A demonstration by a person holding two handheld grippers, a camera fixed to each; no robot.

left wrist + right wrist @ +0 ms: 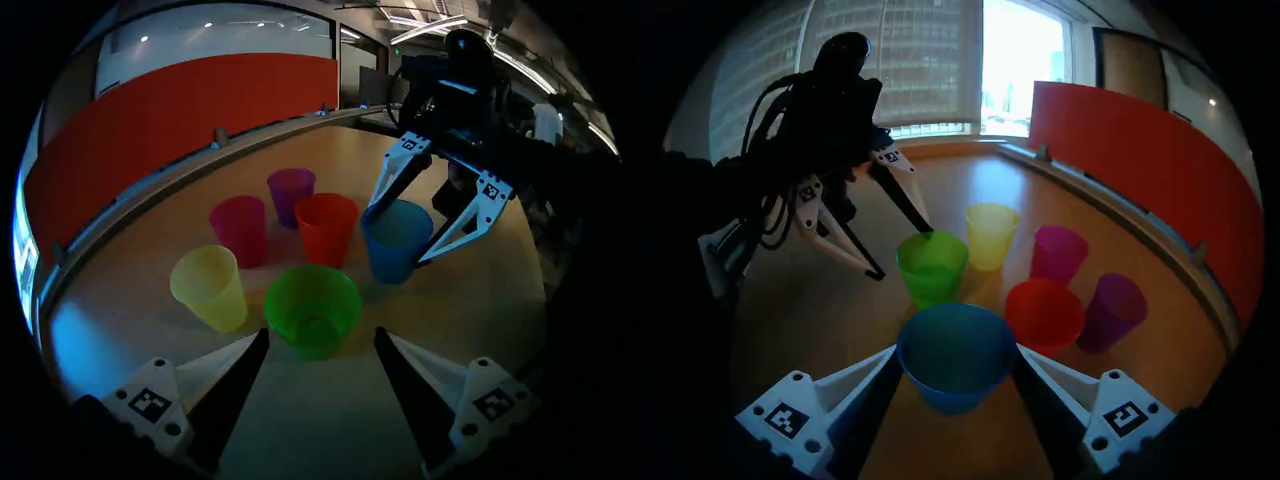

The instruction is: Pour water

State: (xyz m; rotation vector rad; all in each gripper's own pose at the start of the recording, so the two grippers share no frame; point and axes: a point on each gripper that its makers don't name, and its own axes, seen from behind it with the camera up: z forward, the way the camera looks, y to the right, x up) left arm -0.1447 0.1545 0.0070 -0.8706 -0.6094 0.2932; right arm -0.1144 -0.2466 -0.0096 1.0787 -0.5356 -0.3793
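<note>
Several coloured plastic cups stand close together on a wooden table (pixel 472 320). In the left gripper view the green cup (pixel 312 310) sits just ahead of my open left gripper (pixel 320 332), between its fingertips but untouched. The right gripper view has my right gripper (pixel 956 352) shut on the blue cup (pixel 956 376), which stands upright on the table (pixel 824 320). From the left gripper view, the right gripper (pixel 396 238) flanks the blue cup (pixel 396 248). The left gripper (pixel 904 254) hangs by the green cup (pixel 932 268). Whether any cup holds water is too dark to tell.
Yellow (pixel 210 286), pink (pixel 240 230), purple (pixel 290 194) and red (pixel 326 228) cups crowd the middle. A rail and red wall panel (pixel 184 104) line the table's far edge. Bright windows (pixel 1016 64) stand behind the left gripper. Bare tabletop lies near both grippers.
</note>
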